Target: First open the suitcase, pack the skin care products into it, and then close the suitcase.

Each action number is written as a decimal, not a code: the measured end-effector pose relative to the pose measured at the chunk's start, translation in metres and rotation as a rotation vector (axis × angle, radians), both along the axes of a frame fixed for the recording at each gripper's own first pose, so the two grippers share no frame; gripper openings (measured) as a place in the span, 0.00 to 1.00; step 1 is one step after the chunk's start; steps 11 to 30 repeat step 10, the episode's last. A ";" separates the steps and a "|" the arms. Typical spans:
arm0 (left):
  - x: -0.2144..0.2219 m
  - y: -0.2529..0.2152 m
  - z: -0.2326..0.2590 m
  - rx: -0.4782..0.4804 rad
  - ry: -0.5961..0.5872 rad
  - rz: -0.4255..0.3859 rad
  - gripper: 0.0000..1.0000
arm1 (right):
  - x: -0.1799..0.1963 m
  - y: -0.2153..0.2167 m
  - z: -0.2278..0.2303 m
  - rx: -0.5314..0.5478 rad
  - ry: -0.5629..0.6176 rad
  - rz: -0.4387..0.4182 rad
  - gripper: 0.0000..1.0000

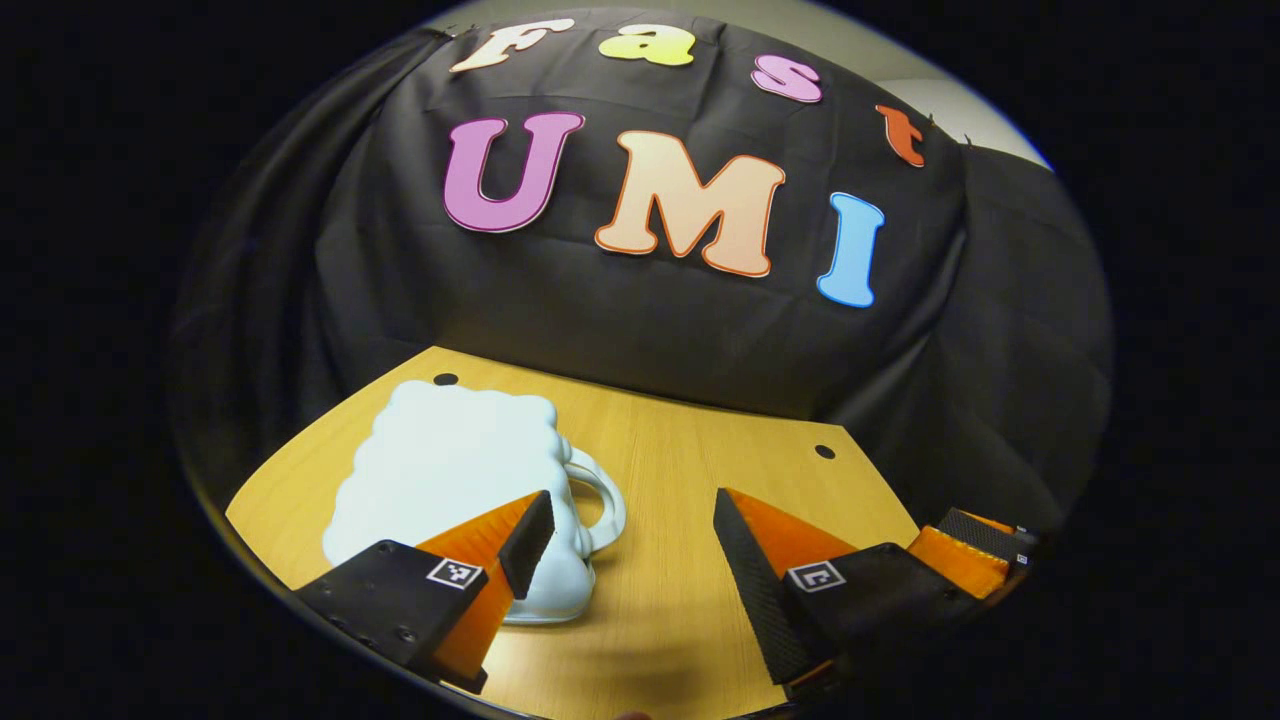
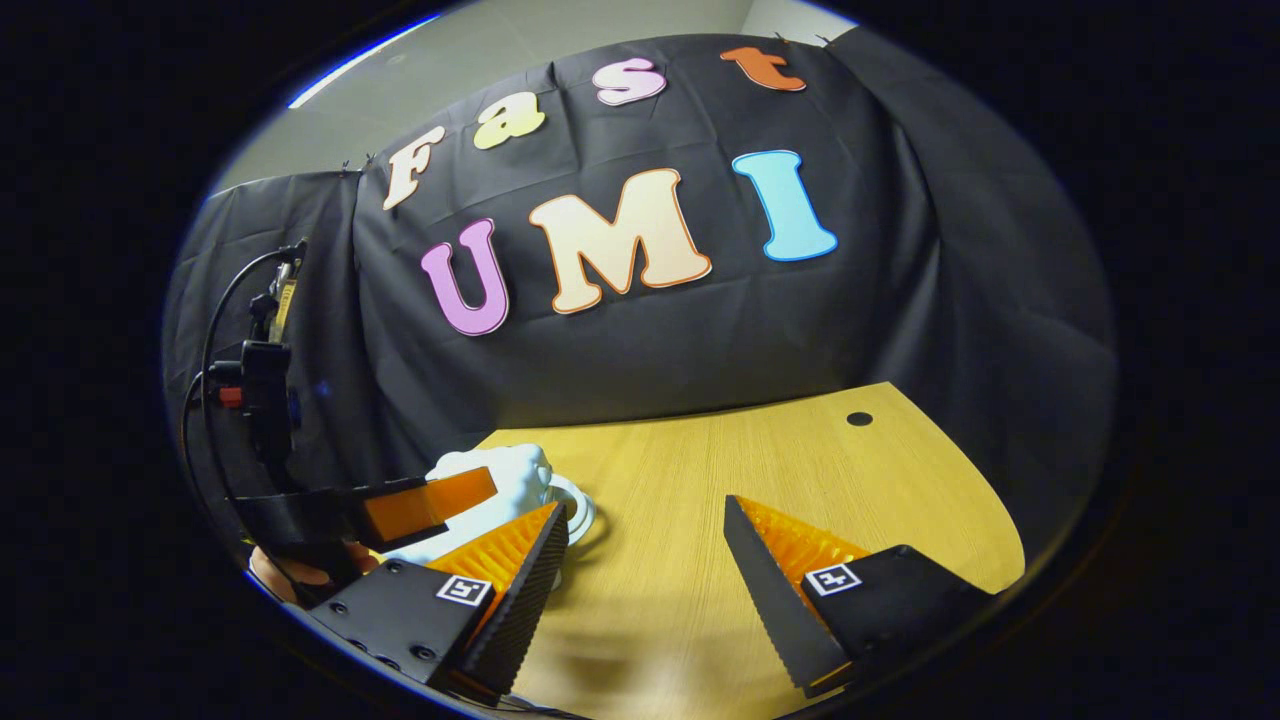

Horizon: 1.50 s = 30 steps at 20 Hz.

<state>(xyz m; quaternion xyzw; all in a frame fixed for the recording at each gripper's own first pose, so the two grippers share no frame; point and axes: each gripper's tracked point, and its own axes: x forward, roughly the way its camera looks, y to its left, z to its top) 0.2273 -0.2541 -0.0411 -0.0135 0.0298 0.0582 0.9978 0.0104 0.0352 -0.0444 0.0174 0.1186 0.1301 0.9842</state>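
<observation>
while both tools are being held above the wooden table (image 1: 700, 470), nothing is being gripped yet: the left gripper (image 1: 630, 545) is being kept spread wide with bare tabletop between its fingers, and the right gripper (image 2: 645, 560) is being held just as wide apart over the wood.

the white cloud-shaped suitcase (image 1: 450, 480) is lying closed and flat on the table, its looped handle (image 1: 600, 500) sticking out toward the middle. it's being seen just beyond and partly behind the left gripper's own left finger, so it's sitting off to that side rather than between the fingers. from the right gripper view the suitcase (image 2: 500, 480) is being seen further off to the left, with the left gripper hanging over it.

what's probably being risked here: the case looks smooth and light, so it could get shoved across the table if it's being prodded from one side without being braced, and a finger could slip off the rounded edge while the lid is being pried. skin care products aren't being spotted anywhere, so packing is being judged a long way off.
</observation>
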 end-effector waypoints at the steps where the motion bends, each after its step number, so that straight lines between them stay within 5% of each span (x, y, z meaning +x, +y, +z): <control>1: 0.000 0.000 0.000 0.005 0.001 -0.003 0.95 | -0.001 0.000 0.000 0.003 0.000 -0.002 0.98; 30: -0.006 -0.001 0.006 -0.032 -0.019 -0.002 0.94 | -0.011 -0.004 0.004 0.009 -0.003 -0.006 0.98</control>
